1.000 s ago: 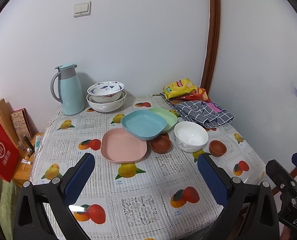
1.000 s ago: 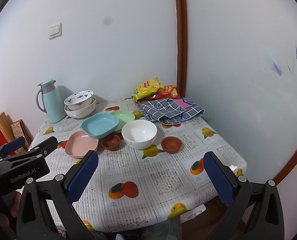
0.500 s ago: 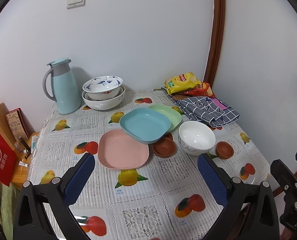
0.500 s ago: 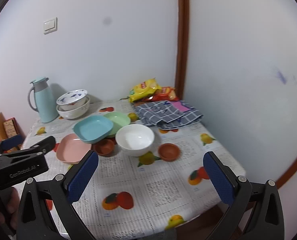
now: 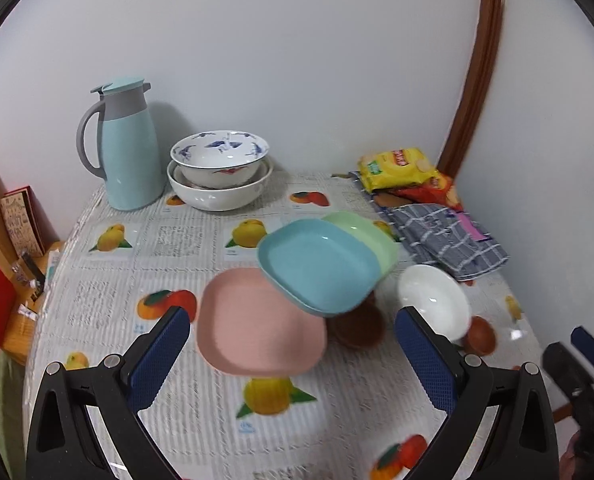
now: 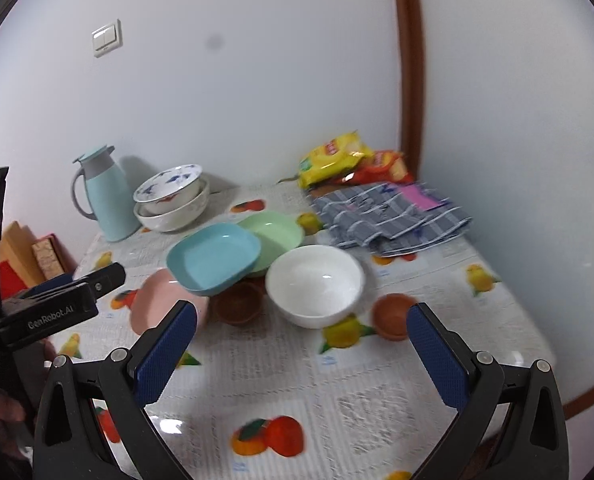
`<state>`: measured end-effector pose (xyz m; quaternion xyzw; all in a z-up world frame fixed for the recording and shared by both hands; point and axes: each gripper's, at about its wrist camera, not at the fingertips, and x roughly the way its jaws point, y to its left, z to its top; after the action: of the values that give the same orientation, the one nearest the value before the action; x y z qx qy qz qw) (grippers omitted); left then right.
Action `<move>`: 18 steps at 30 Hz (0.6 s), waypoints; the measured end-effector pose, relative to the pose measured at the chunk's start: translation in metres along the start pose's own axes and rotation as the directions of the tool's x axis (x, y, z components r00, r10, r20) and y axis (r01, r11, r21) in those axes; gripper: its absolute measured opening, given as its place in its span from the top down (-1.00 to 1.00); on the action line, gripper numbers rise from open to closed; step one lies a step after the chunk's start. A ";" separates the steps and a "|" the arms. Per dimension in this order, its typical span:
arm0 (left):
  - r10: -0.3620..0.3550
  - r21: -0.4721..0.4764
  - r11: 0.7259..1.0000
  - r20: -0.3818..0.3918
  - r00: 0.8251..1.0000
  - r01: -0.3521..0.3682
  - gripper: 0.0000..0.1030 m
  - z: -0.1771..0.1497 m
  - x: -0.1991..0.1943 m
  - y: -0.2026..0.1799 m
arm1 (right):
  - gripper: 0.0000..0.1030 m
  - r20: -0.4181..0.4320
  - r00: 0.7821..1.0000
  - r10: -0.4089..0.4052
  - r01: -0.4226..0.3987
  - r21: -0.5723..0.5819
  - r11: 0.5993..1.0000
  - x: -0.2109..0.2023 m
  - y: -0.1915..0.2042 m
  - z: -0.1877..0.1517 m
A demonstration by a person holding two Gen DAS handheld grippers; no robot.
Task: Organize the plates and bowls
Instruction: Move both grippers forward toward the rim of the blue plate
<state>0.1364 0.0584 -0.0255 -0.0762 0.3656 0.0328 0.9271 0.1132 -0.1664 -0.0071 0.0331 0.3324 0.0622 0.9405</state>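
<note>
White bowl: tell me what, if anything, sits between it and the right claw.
Nothing visible. The right claw is open above bare tablecloth, and the white bowl lies straight ahead. The brown dishes sit off to either side of that line, not across it.

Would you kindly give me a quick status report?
Both grippers open, empty, above table's near edge. Blue plate overlaps green plate and pink plate; white bowl alongside. Nothing in the way.
</note>
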 end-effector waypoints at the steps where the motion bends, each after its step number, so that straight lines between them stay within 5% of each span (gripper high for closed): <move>1: 0.010 0.002 1.000 -0.020 1.000 -0.010 -1.00 0.003 0.006 0.001 | -1.00 0.013 1.000 0.024 -0.024 -0.001 1.000 0.004 0.001 0.001; 18: 0.082 -0.045 0.995 -0.119 0.990 -0.087 -1.00 0.036 0.086 0.033 | -0.99 -0.049 0.999 0.011 -0.017 -0.122 0.992 0.116 0.036 0.049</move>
<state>0.2195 0.0974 -0.0621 -0.0855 0.4213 0.0766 0.8996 0.2296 -0.1154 -0.0373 -0.0240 0.3505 0.0897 0.9319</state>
